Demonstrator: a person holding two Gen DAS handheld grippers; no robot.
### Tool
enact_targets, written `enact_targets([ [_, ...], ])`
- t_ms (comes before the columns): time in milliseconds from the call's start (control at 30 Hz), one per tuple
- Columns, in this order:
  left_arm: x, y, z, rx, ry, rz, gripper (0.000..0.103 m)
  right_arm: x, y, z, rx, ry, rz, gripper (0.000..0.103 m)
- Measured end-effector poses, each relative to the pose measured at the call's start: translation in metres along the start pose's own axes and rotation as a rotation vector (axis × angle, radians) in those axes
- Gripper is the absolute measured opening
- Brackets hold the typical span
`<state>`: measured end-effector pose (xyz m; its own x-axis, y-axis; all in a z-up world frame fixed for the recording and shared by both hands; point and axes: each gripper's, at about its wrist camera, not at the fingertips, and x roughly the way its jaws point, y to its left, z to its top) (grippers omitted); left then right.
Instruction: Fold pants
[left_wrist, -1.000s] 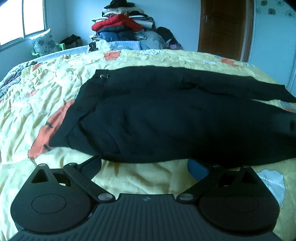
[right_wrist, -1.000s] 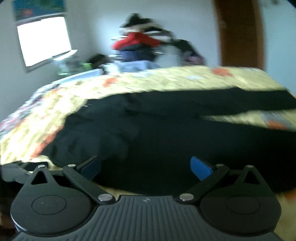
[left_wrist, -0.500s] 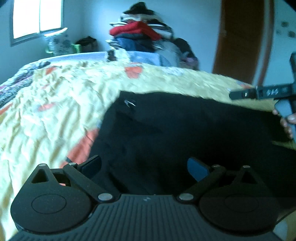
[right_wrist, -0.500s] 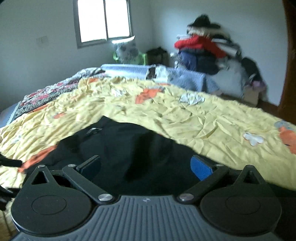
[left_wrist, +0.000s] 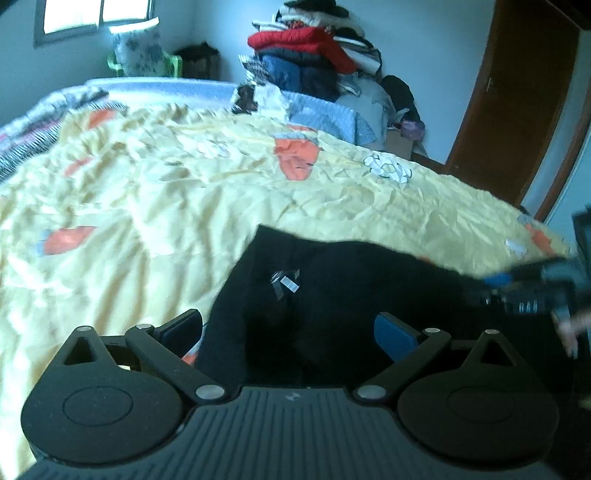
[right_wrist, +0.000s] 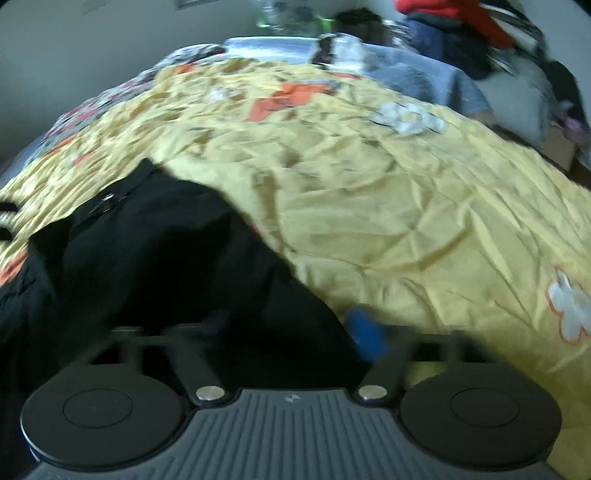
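Both of my tongs have swung toward the waist end of the black pants (left_wrist: 332, 295), which lie spread on the yellow bedspread (left_wrist: 147, 206). Since a moment ago my right gripper (right_wrist: 288, 332) has been closing; its jaws have just drawn in, with dark cloth lying between them, though blur keeps me from telling whether the pads press on it. My left gripper (left_wrist: 288, 328) hangs with jaws wide apart over the pants' edge near a small tag (left_wrist: 286, 282), holding nothing.
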<state>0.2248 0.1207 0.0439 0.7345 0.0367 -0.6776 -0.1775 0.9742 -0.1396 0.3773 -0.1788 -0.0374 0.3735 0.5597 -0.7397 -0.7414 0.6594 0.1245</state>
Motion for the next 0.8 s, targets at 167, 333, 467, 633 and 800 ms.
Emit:
enact_targets([
  [167, 0.047, -0.002, 0.038, -0.133, 0.095, -0.08, 0.101, -0.019, 0.054, -0.018, -0.25, -0.05, -0.162, 0.004],
  [333, 0.087, 0.017, 0.053, -0.378, 0.242, -0.217, 0.101, -0.048, 0.138, -0.05, -0.6, -0.136, -0.323, 0.004],
  [467, 0.115, 0.019, 0.055, -0.46, 0.33, -0.253, 0.102, -0.062, 0.162, -0.066, -0.692, -0.168, -0.373, 0.004],
  [633, 0.118, 0.019, 0.061, -0.516, 0.282, -0.333, 0.076, -0.06, 0.163, -0.062, -0.675, -0.18, -0.388, 0.004],
  [800, 0.09, 0.017, 0.05, -0.468, 0.234, -0.331, 0.004, -0.064, 0.16, -0.058, -0.559, -0.202, -0.387, 0.004],
])
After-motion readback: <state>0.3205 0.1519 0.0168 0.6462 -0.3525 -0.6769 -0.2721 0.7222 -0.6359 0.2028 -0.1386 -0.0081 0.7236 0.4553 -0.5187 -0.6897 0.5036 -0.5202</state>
